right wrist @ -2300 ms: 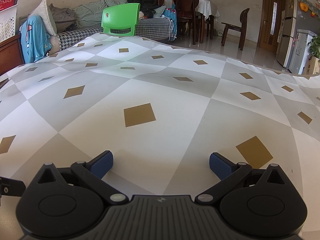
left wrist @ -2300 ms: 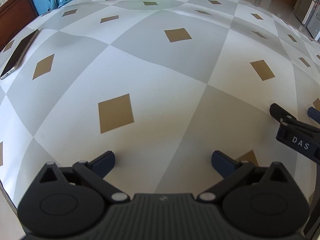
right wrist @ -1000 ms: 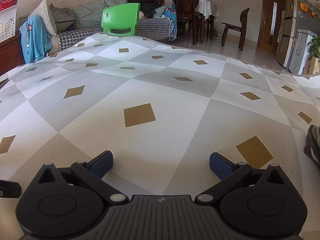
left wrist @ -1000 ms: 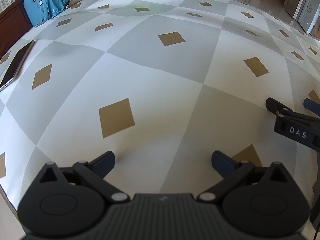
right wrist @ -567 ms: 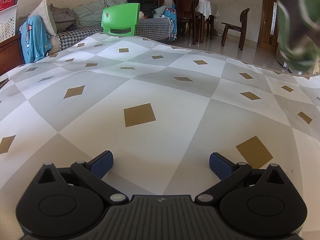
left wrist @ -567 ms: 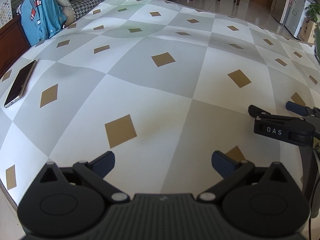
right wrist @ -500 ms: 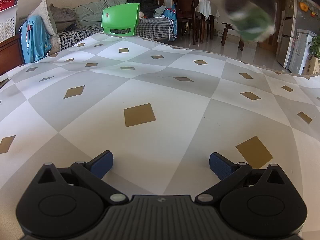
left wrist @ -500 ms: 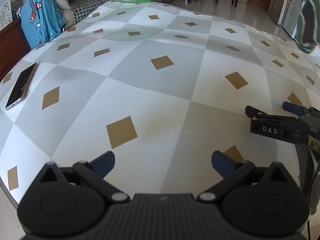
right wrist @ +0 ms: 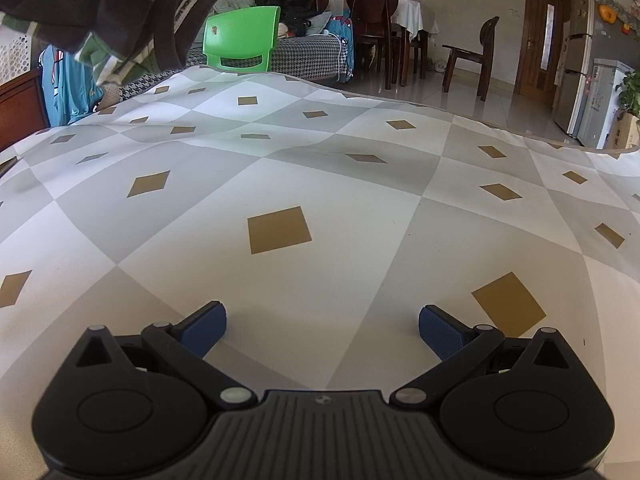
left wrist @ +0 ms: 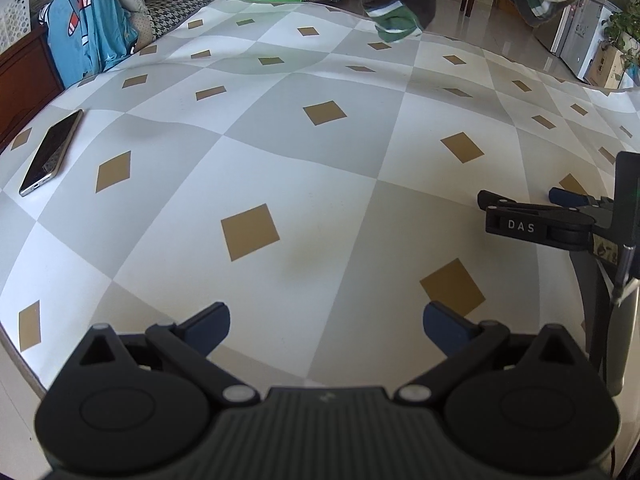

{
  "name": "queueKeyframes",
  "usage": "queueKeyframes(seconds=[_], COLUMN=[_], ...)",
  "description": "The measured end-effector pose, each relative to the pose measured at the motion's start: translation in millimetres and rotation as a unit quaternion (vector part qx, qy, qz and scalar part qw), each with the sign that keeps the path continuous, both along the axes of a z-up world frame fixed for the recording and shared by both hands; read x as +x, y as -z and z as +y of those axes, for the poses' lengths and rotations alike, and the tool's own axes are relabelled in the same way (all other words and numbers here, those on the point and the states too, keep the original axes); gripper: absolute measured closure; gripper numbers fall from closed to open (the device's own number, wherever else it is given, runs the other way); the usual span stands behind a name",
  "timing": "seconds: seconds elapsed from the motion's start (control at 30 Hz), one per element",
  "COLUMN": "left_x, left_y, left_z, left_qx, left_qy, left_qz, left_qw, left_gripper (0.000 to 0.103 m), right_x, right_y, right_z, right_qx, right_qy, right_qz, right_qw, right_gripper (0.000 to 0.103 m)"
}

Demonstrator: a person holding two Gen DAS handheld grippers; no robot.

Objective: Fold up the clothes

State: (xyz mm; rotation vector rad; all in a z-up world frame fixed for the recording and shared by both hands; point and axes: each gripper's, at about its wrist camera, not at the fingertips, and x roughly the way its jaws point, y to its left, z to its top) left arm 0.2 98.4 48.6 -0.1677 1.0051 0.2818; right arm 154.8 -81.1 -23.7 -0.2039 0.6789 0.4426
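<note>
- Right now your left gripper [left wrist: 326, 318] hangs low over the near part of the table [left wrist: 360, 184], its blue-padded fingers [left wrist: 210, 322] spread wide with nothing between them.
- Your right gripper [right wrist: 322, 320] sits just as low over the checked cloth — fingers [right wrist: 438, 330] equally far apart, holding nothing.
- From the left wrist view you can see the right gripper [left wrist: 520, 216] off to the right side, above the table edge, well apart from the left one.
- The garment [left wrist: 400, 4] — dark green with white stripes and a dark lining — is in the air above the far side of the table, touching neither gripper.
- In the right wrist view the same garment [right wrist: 108, 8] fills the upper left corner, clear of the tabletop; you cannot tell what is holding it up.
- A phone [left wrist: 52, 152] lies flat near the table's left edge, well away from both grippers.
- Beyond the far edge stands a green chair [right wrist: 240, 38], with a blue garment [left wrist: 90, 46] draped further left.
</note>
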Motion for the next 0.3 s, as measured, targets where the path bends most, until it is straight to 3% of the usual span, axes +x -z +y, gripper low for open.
queueKeyframes(seconds=[0.3], left_x=[-3.5], left_y=[-0.8], left_z=[3.5], left_qx=[-0.010], left_qy=[-0.012], left_qz=[-0.002], left_qw=[0.9999], left_gripper=[0.000], right_x=[0.0], right_y=[0.0], right_z=[0.0], right_qx=[0.000], right_qy=[0.000], right_qz=[0.000], right_qw=[1.000], right_gripper=[0.001])
